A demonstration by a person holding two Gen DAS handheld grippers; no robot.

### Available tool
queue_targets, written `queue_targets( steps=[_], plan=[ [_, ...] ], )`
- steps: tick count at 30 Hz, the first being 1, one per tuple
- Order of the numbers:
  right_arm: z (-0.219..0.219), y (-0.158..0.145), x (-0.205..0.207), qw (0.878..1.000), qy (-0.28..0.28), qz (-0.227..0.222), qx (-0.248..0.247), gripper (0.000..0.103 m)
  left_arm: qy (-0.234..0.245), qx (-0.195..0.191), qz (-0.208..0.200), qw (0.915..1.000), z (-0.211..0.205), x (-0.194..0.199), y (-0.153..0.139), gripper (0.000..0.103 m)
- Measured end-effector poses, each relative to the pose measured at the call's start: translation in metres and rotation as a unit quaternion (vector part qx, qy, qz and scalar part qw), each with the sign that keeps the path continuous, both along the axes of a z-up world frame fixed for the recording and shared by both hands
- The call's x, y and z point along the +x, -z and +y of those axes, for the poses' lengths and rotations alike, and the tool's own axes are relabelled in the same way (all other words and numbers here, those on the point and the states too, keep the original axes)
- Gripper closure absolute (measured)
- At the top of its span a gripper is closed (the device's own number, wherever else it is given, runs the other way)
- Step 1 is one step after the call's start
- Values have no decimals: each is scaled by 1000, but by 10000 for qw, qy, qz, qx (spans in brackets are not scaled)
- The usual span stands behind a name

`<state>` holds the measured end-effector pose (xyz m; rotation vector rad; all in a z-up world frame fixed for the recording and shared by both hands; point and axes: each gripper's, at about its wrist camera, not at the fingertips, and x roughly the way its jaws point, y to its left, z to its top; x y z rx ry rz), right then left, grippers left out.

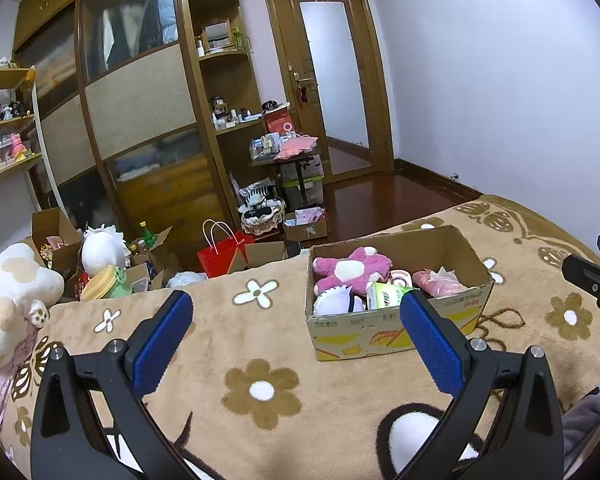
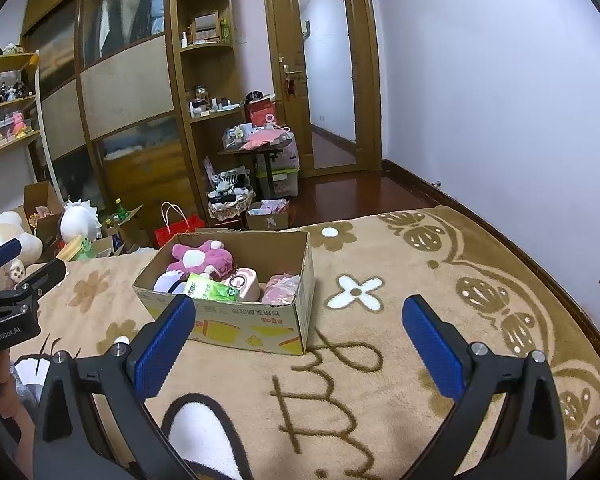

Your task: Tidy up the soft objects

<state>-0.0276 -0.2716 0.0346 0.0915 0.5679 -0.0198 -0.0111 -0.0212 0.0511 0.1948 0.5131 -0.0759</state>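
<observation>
Soft toys already fill the brown cardboard box [image 1: 396, 316] on the tan flowered blanket [image 1: 260, 344]. From the left wrist, the left gripper [image 1: 296, 334] hangs spread and empty; a cream plush animal [image 1: 10, 300] lies loose at far left, probably next, best pinched deep across its body. From the right wrist, the right gripper [image 2: 298, 336] gapes empty beside the box, showing a green tissue pack [image 2: 210, 290] more clearly.
</observation>
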Motion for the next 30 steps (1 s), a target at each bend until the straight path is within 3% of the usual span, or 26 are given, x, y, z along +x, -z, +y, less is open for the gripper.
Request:
queue_targets(
  steps=[30],
  plan=[
    [4, 1, 0, 10000, 2, 22, -32, 0, 98, -18, 201, 9997, -3, 5, 3, 1]
  ],
)
